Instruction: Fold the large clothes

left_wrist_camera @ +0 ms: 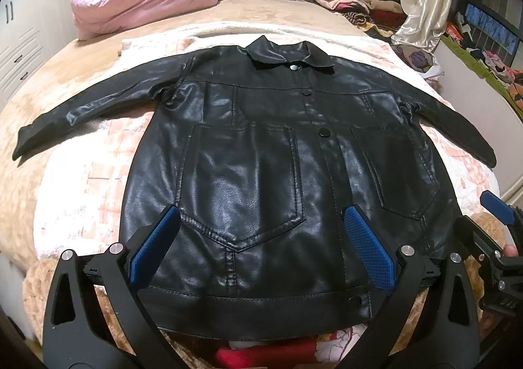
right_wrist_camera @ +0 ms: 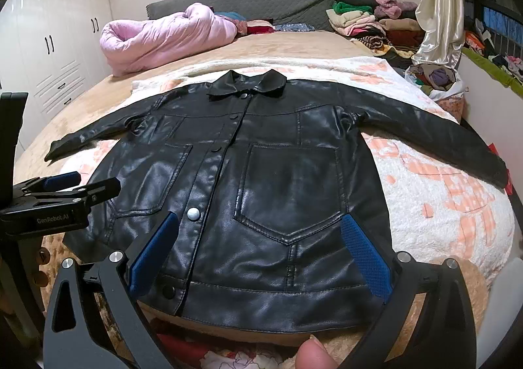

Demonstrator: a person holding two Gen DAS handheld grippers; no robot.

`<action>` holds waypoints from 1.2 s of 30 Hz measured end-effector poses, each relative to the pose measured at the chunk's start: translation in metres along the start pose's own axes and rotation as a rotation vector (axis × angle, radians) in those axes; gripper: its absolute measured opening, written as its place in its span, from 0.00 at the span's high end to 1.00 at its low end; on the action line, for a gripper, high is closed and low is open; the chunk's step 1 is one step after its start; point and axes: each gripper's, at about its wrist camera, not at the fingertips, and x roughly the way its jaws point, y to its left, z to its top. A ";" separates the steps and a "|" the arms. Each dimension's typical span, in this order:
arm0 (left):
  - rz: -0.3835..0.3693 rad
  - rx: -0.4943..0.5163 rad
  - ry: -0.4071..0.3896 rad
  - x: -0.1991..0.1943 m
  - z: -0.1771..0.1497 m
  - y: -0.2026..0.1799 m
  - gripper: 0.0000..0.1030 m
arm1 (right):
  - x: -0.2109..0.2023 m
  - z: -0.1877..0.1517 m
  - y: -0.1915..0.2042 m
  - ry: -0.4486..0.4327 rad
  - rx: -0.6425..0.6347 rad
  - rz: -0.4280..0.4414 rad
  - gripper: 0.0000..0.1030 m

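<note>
Both tools hover over the hem at the bed's near edge: left gripper (left_wrist_camera: 258,248) and right gripper (right_wrist_camera: 261,254) spread wide, pinching nothing. Black leather jacket (left_wrist_camera: 261,166) lies flat, front up and buttoned, on the floral blanket (left_wrist_camera: 81,179), sleeves out toward the side edges. No fold made yet, I'd say; whole job remains.

- The black leather jacket (left_wrist_camera: 261,153) lies flat on the bed, front side up and buttoned.
- Both sleeves are spread outward, collar far, hem near.
</note>
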 end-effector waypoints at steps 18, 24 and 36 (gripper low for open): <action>-0.006 0.001 -0.007 -0.004 0.000 -0.003 0.09 | 0.001 0.001 0.005 -0.004 -0.008 -0.001 0.04; -0.006 0.001 -0.007 -0.004 0.000 -0.003 0.09 | 0.000 0.001 0.005 -0.007 -0.007 -0.003 0.04; -0.007 0.001 -0.009 -0.004 0.000 -0.005 0.09 | 0.000 0.000 0.005 -0.004 -0.006 -0.002 0.04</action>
